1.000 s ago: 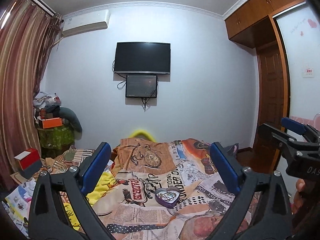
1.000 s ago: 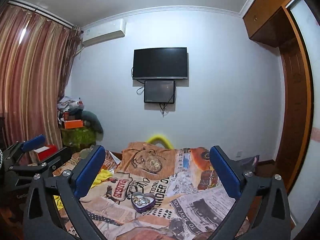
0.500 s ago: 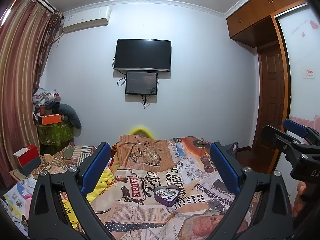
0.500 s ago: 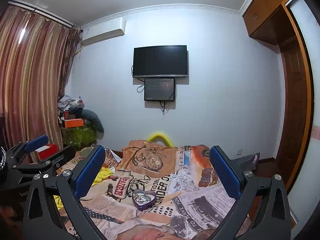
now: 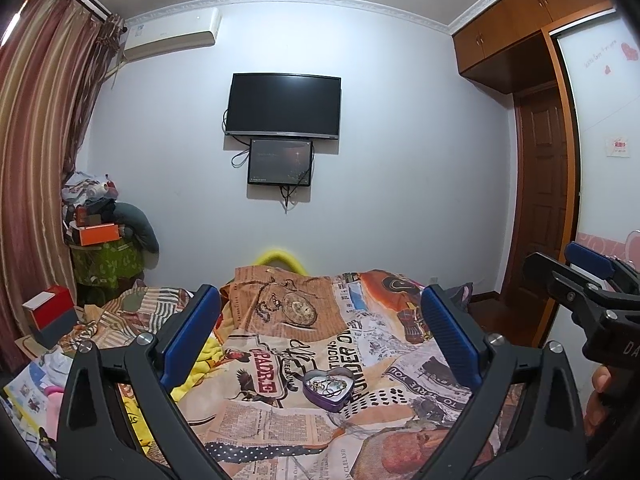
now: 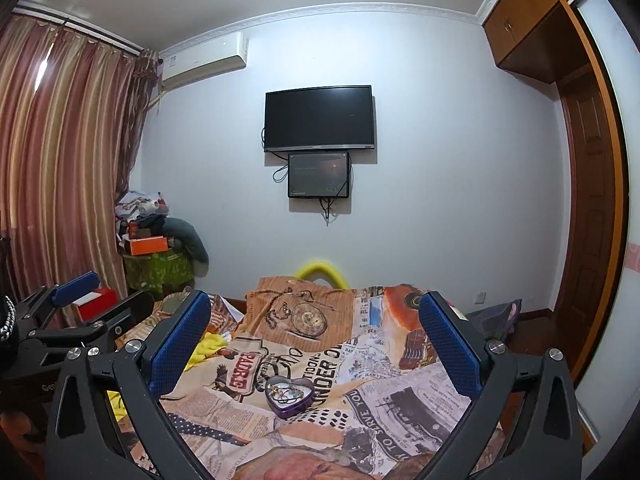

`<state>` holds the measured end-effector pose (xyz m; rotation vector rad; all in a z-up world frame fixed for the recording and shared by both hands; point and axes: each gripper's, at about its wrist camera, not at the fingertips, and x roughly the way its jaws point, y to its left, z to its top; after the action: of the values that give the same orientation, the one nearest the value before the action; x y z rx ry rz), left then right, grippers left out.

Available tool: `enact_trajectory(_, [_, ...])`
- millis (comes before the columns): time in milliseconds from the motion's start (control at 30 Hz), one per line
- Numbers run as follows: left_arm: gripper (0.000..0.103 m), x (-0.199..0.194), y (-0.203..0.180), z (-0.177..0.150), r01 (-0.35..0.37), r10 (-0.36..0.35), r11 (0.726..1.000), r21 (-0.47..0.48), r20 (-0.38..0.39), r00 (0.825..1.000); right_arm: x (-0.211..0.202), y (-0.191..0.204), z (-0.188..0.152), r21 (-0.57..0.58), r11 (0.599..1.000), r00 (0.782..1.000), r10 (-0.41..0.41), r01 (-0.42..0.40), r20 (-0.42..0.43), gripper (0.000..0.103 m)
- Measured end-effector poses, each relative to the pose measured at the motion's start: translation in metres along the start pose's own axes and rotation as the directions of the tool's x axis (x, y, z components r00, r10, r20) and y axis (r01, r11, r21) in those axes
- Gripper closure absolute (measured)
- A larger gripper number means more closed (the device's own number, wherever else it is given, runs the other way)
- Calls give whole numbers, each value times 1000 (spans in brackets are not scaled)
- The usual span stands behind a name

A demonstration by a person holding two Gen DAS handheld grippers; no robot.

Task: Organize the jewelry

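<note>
Striped curtains (image 6: 68, 168) hang down the left wall, with a piled-up stand (image 6: 156, 268) in the corner beside them. The left gripper (image 5: 320, 340) is held above the near end of the bed (image 5: 400, 364), its blue pads spread wide with nothing between them. On the printed bedspread, toward the near edge and about midway across, sits a purple heart-shaped tin (image 6: 289, 396), lid off, with a tangle of jewelry (image 6: 285, 393) inside. The right gripper (image 6: 316, 344) hangs alongside, equally wide and empty. A television (image 6: 319, 119) is mounted on the far wall, and a wooden door (image 6: 588, 216) stands at the right.
</note>
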<state>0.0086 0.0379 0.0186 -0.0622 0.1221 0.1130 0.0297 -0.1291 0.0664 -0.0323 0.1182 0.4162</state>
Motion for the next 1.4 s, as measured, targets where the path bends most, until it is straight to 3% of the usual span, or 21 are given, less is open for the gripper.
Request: enact_trajectory(1400, [2,5,2,-4,51,-51,999,-7,-25,998,-2,-2,4,22,1000,1000,3,-3,-16,0])
